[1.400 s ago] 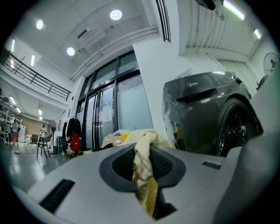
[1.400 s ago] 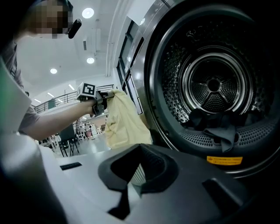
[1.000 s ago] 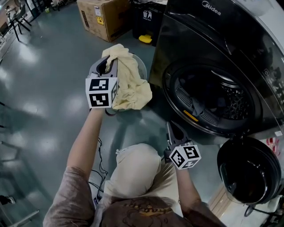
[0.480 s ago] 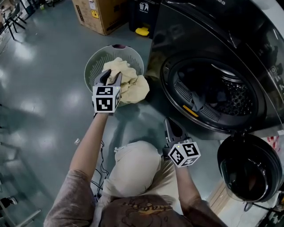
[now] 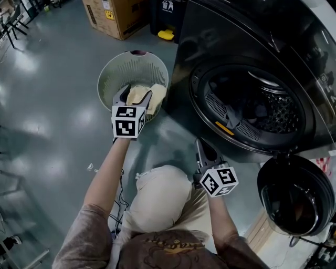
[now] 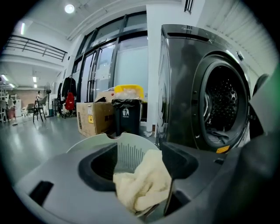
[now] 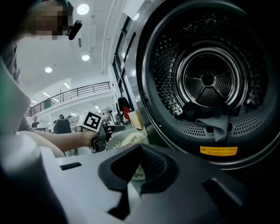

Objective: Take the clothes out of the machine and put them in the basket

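A cream cloth point(image 5: 144, 94) lies in the round pale laundry basket point(image 5: 113, 71) on the floor. My left gripper point(image 5: 134, 99) hangs low over the basket's near rim. Its jaws have just been opening and now stand apart; in the left gripper view the cloth point(image 6: 146, 186) sags loosely between them against the slotted basket wall point(image 6: 127, 151). My right gripper point(image 5: 205, 151) waits in front of the washing machine's round opening point(image 5: 252, 110), jaws together and empty. Dark clothes point(image 7: 214, 124) lie at the bottom of the drum.
The machine's round door point(image 5: 294, 199) hangs open at the lower right. A cardboard box point(image 5: 113, 16) and a black bin point(image 5: 168, 13) stand beyond the basket. The person's knee point(image 5: 160, 199) is between the two arms. Glossy grey floor spreads to the left.
The left gripper came down with the cream cloth from above the basket into it. Its jaws opened, and the cloth now rests inside the basket. The right gripper stayed put.
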Available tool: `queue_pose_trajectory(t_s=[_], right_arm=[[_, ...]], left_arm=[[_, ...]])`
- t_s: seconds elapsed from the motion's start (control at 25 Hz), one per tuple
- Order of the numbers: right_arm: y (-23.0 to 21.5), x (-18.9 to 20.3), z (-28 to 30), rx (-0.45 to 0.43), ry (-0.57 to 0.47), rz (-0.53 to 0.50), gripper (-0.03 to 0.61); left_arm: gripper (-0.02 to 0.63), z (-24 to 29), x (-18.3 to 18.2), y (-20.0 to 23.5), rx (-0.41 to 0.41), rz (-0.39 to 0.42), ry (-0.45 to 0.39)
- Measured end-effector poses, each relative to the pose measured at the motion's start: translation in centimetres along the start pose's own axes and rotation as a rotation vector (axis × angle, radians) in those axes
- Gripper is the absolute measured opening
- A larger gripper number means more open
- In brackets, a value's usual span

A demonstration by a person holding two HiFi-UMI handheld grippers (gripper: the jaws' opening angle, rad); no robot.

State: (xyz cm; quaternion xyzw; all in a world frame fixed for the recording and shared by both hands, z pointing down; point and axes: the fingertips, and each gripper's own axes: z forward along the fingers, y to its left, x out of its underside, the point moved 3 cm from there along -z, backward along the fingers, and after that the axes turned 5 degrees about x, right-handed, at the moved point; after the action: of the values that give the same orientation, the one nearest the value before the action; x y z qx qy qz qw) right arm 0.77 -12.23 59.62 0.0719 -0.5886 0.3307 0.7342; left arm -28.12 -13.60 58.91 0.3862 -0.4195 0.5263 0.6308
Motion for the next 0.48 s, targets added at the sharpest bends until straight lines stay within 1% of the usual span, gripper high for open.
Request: queue_pose_trajectory(t_s=[0.28, 0.48], right_arm=[[-0.6, -0.5, -1.2, 0.035, -0.02, -0.004, -0.003], [-1.6, -1.1, -2.7, 0.074, -0.04, -0.009, -0.003]], left_arm=[[0.313, -0.3, -0.7, -2.2, 0.048, 0.004, -0.027], [0.313, -0.3, -1.5, -5.3, 0.113, 0.017, -0.048]])
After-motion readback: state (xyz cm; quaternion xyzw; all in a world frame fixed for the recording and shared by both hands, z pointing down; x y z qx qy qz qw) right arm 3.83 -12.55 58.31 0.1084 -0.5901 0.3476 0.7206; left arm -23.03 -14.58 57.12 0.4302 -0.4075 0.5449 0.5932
